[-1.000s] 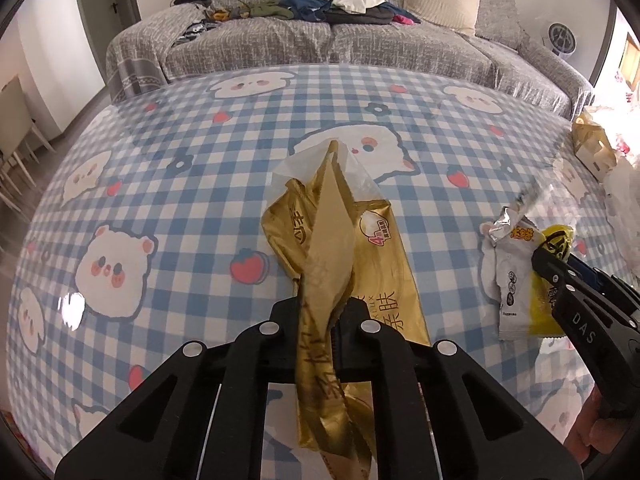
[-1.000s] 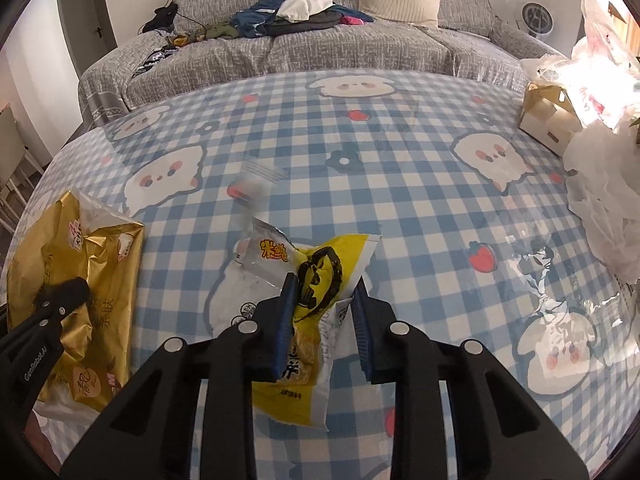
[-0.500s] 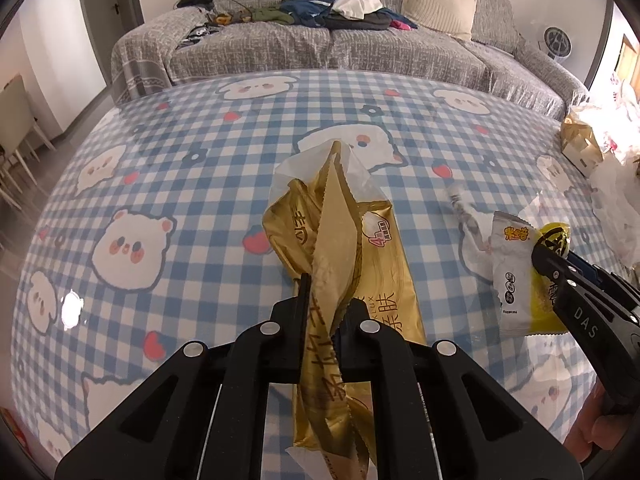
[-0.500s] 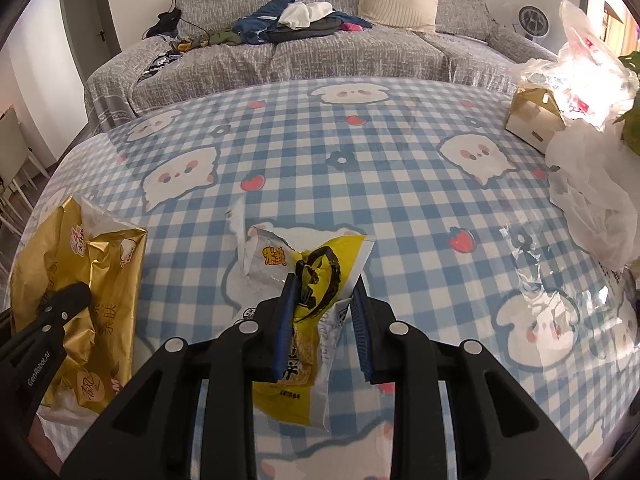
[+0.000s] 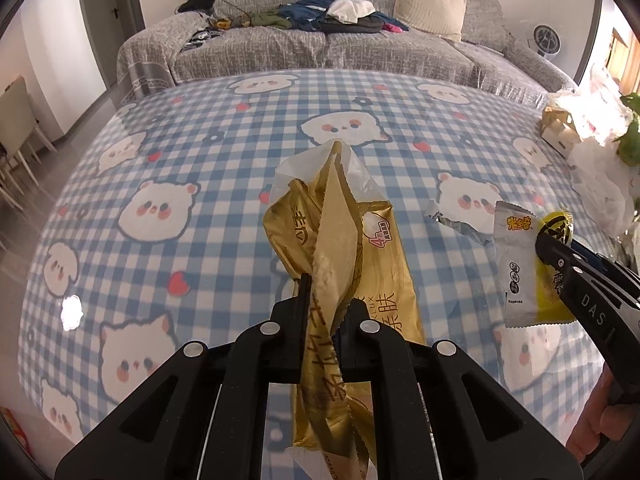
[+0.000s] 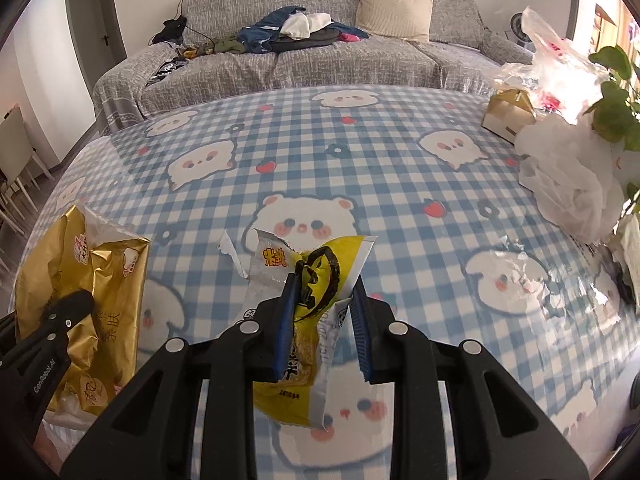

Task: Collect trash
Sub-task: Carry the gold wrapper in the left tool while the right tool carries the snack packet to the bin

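My left gripper (image 5: pixel 325 300) is shut on a long crumpled gold wrapper (image 5: pixel 344 240), which hangs above the blue checked tablecloth (image 5: pixel 192 168). In the right wrist view the same gold wrapper (image 6: pixel 108 276) shows at the left edge, with the left gripper (image 6: pixel 78 304) pinching it. My right gripper (image 6: pixel 324 292) is shut on a yellow and silver snack wrapper (image 6: pixel 292 396) with a torn strip at its top left. That snack wrapper (image 5: pixel 518 276) and the right gripper (image 5: pixel 558 240) also appear at the right of the left wrist view. A hand shows below it.
White plastic bags (image 6: pixel 568 188), a small cardboard box (image 6: pixel 506 116) and a green plant (image 6: pixel 616 104) crowd the table's right edge. A grey sofa (image 6: pixel 304 60) with a pile of clothes and a cushion stands behind the table. Chairs (image 5: pixel 18 128) stand at the far left.
Both grippers have risen and drawn back from the table, each carrying its wrapper. More of the tablecloth and the bags at the right now show. Neither grip has changed.
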